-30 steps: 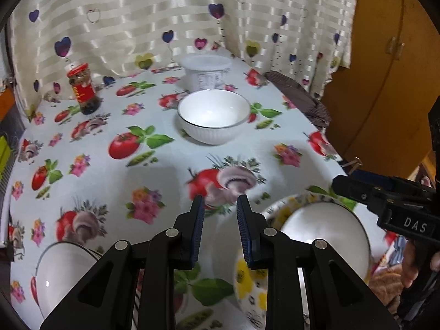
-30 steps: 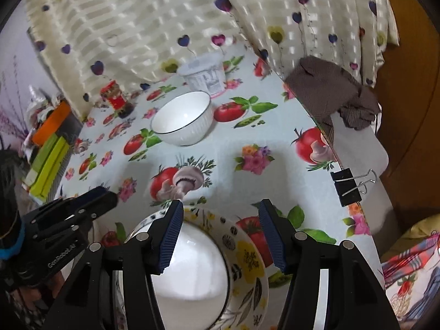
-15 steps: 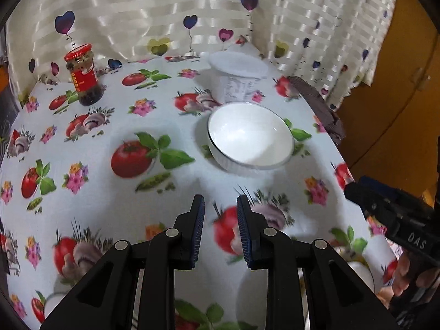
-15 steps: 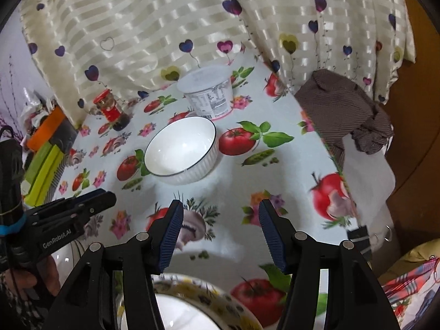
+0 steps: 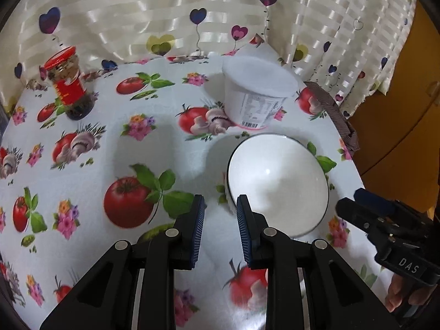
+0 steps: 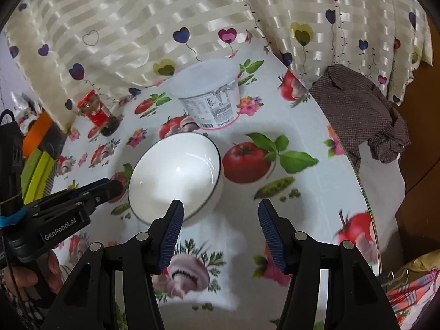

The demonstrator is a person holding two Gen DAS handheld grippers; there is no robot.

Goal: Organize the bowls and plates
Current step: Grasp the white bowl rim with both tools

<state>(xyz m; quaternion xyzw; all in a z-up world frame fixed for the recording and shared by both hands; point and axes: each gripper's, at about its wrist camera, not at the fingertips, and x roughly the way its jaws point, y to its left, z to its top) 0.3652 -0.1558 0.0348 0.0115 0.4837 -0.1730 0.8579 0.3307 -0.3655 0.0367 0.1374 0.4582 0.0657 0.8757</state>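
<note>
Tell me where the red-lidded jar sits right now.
The red-lidded jar stands upright at the far left of the table, close to the curtain, left of the white tub and well beyond the white bowl.

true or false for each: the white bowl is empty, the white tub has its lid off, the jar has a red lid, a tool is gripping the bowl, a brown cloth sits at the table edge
1. The white bowl is empty. True.
2. The white tub has its lid off. False: a white lid covers its top.
3. The jar has a red lid. True.
4. A tool is gripping the bowl. False: the left tool and the right tool both have nothing between their fingers, and neither is closed on the bowl.
5. A brown cloth sits at the table edge. True, by the curtain.
</note>
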